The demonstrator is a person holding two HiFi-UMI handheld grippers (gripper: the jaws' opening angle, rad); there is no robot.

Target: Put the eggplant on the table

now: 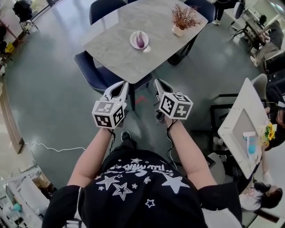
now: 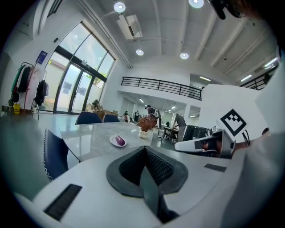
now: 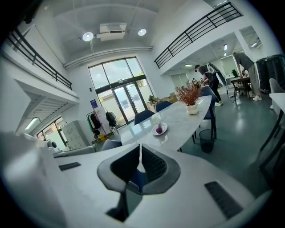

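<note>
A grey marbled desk (image 1: 129, 62) stands ahead of the person across open floor. A dark blue chair (image 1: 95, 71) is tucked in at its near left side, and another (image 1: 106, 8) sits at the far side. Near the desk's middle is a small white plate (image 1: 133, 43) holding the purple eggplant (image 1: 140, 40). A white pot of dried reddish twigs (image 1: 181, 20) stands well apart from it, toward the right end. A thin cable (image 1: 53, 148) trails over the floor on the left. Both tools are held short of the desk edge. The left hand-held gripper (image 1: 124, 83) has its jaws pressed together and is empty. The right hand-held gripper (image 1: 156, 82) is likewise closed to a hairline and grips nothing.
</note>
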